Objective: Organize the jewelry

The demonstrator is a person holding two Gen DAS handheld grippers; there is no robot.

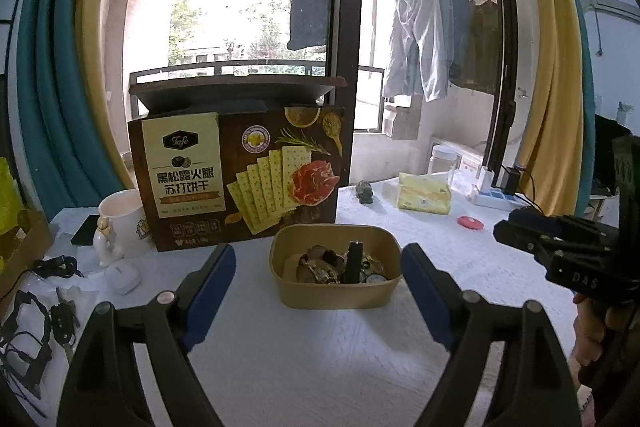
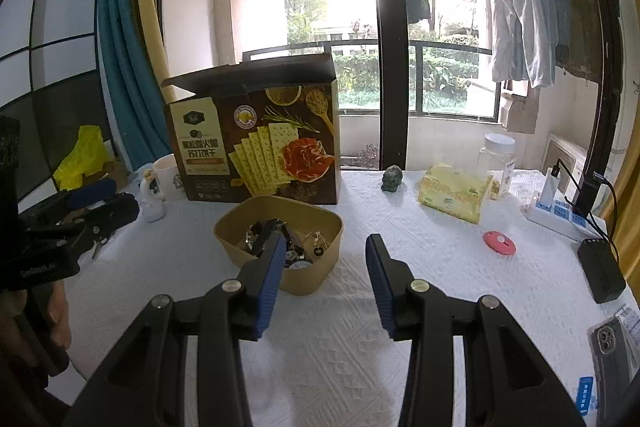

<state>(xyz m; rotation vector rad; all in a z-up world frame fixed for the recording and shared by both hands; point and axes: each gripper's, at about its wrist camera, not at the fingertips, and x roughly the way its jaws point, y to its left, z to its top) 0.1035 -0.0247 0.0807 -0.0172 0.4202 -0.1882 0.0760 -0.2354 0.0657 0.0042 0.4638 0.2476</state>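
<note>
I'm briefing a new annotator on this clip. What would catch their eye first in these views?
The tall cracker box with its flap open stands at the back of the white-clothed table. Right in front of it sits a tan bowl heaped with jewelry. The left gripper is open around the bowl, while the right gripper is open just right of it.

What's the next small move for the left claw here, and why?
Probably ease the left claw forward and down toward the tan bowl. The jewelry pile sits inside the bowl, centred between the open fingers, and neither claw holds anything. The right claw is open too, but its aim falls past the bowl's right side, so the left looks better lined up.
</note>
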